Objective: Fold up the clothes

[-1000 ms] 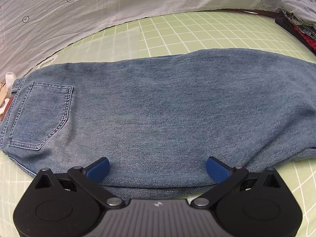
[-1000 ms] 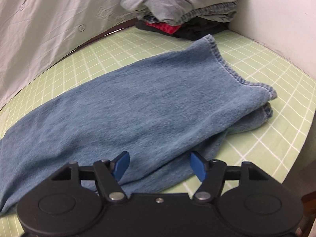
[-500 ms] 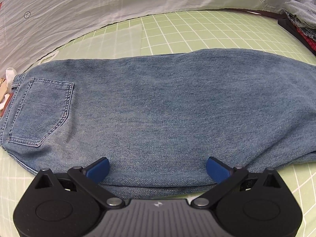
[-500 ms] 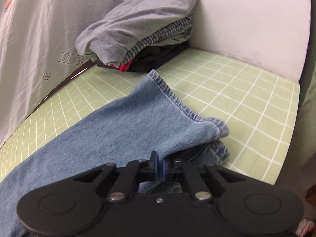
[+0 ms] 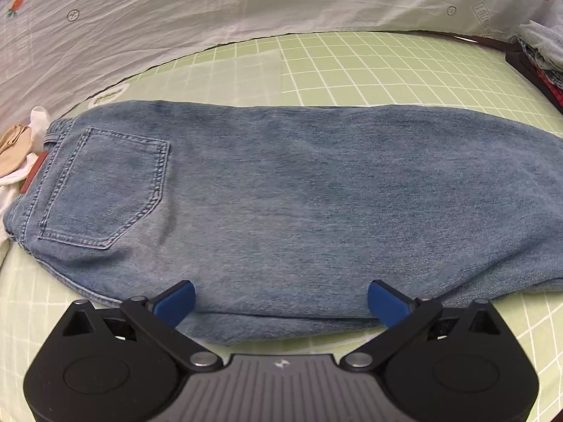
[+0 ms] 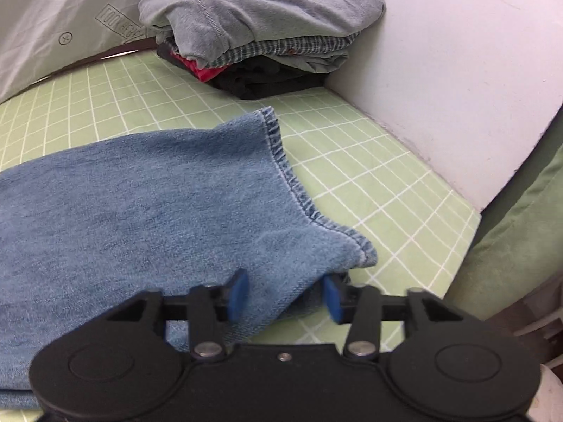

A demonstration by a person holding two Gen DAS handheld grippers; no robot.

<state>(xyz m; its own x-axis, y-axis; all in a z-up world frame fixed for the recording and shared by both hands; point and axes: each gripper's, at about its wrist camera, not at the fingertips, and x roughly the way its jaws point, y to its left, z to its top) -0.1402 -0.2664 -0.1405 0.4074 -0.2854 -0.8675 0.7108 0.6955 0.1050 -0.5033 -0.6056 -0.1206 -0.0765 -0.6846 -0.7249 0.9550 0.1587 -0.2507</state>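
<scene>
Blue jeans (image 5: 281, 197) lie folded lengthwise on a green grid mat (image 5: 369, 70), waistband and back pocket (image 5: 105, 186) at the left. My left gripper (image 5: 281, 300) is open, its blue pads at the jeans' near edge. In the right wrist view the leg end (image 6: 197, 204) with its hem (image 6: 288, 176) lies on the mat (image 6: 369, 183). My right gripper (image 6: 283, 295) is partly open, with the near hem corner between the pads, not clamped.
A stack of folded clothes (image 6: 260, 24) sits at the back right against a white wall (image 6: 457, 70). A printed white sheet (image 5: 211, 10) hangs behind the mat. White and beige cloth (image 5: 17, 154) lies by the waistband. A green cushion (image 6: 520, 232) is at the right.
The right gripper moved to the hem corner, shut there half a second ago, and now stands partly open. The left gripper stayed open at the jeans' near edge.
</scene>
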